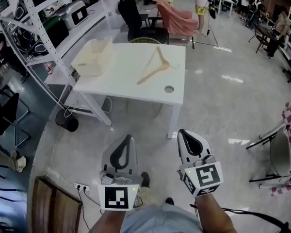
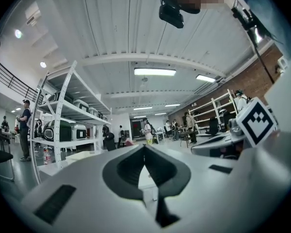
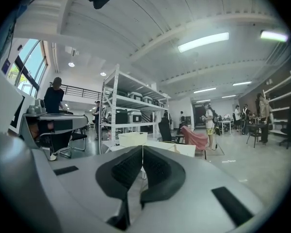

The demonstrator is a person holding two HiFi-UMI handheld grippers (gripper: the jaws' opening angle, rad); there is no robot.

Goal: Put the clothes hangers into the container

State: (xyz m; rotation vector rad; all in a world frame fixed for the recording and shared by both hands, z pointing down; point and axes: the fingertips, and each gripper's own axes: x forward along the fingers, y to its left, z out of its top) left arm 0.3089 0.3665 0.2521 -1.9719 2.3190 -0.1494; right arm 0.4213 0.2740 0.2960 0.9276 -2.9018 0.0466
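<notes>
The left gripper (image 2: 144, 148) has its jaws pressed together with nothing between them. The right gripper (image 3: 142, 150) is the same: jaws closed and empty. Both are held low in front of the person, well apart from the white rectangular table (image 1: 136, 84).

On that table the pale wooden clothes hanger (image 1: 154, 67) lies flat near the middle. The cream open-topped plastic container (image 1: 93, 57) stands at the table's left end, apart from the hanger.

The hanger is probably light and stiff, and its smooth wood may slide on the tabletop when it is pushed. I think the best place to hold it is on one wooden arm close to the neck, so that it does not swing. The thin metal hook (image 1: 173, 66) looks too slim for a sure grip. The jaws must open first.

Only the head view shows the hanger's whole shape and its gap to the container. The right gripper view shows the container (image 3: 132, 139) from the side, just above the jaws, but the hanger is hard to make out there. The left gripper view shows the right gripper beside it, and I cannot find the hanger in it.
</notes>
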